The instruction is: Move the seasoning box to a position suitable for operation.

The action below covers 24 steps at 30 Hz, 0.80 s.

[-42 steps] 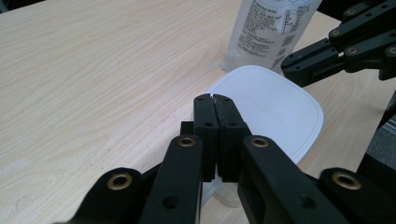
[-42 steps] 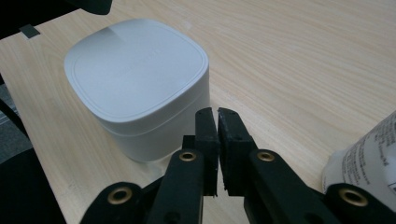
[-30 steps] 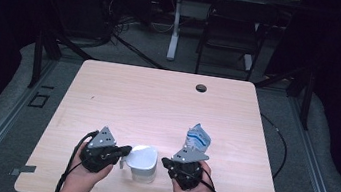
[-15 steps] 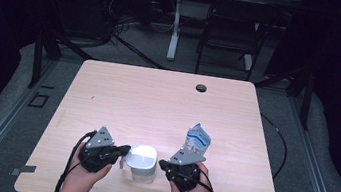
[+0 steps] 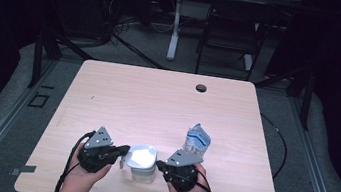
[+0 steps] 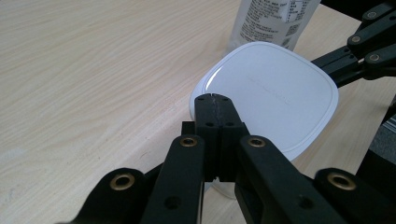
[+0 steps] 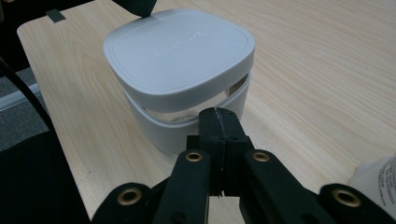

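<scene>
A: Where does the white container (image 5: 142, 161) sit relative to the two tongs?

B: Right between them, near the front edge of the surface (image 5: 157, 104). The left tongs (image 5: 123, 149) come at it from its left, with their tips over the rim of the lid (image 6: 268, 91). The right tongs (image 5: 159, 164) sit just beside its right wall, low down. Both are about equally near.

A: Are either of them holding it?

B: No. Both pairs are fully closed, pads pressed together with nothing between them.

A: And the container itself?

B: A squat, rounded-square tub with a smooth white lid, a clear band under it and a white base. It has no real long axis. The lid looks seated. A blue-and-white pouch (image 5: 197, 140) stands just behind it to the right.
</scene>
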Motion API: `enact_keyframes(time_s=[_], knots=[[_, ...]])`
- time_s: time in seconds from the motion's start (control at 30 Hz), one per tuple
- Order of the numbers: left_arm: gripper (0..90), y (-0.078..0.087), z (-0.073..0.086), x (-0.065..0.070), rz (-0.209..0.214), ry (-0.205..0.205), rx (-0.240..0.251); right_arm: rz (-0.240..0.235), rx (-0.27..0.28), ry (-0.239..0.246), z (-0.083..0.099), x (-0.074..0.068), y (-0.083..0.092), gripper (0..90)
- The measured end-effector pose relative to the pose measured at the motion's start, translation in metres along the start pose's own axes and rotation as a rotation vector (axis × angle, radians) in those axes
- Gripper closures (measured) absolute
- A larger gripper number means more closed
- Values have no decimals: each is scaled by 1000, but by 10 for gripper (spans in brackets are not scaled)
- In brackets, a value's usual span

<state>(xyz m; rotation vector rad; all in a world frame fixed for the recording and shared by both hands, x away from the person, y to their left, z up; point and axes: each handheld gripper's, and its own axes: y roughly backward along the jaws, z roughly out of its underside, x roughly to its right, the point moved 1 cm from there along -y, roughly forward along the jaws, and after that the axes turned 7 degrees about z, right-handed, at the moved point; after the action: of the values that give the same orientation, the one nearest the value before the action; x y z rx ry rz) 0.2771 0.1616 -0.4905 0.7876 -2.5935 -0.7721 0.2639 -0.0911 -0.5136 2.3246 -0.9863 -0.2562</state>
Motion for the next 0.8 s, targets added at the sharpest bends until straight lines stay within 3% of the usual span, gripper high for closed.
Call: enact_keyframes(time_s=[0.8], knots=[[900,0,3,0,-5,4,18,-15,31,-19,-6,-2,2,900]])
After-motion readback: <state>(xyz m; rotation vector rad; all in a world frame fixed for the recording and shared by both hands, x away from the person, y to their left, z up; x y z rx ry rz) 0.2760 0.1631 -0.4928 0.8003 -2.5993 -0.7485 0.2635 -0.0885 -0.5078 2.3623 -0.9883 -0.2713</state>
